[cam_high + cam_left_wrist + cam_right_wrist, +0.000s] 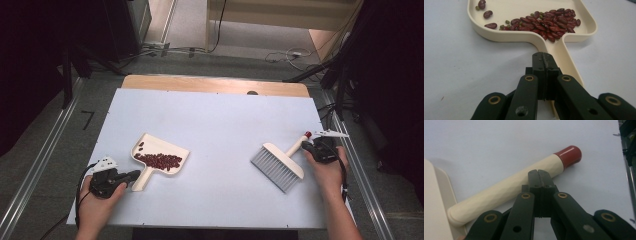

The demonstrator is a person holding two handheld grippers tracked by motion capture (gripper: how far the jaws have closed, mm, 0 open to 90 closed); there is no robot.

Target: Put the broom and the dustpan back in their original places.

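Two tongs are shut tight and hold nothing: left gripper (131, 176) by the dustpan (165, 151), right gripper (309, 146) by the brush (281, 162).

Pale blue-white table (215, 115), with a bare wooden strip (215, 83) along its far edge and a small dark spot (252, 93) on that strip. Grey floor (100, 95) all round. Metal rails (40, 165) down both sides. Loose cables (285, 56) lying beyond the far edge. Light wooden furniture (280, 15) at the back; dark stands (70, 70) left and right.
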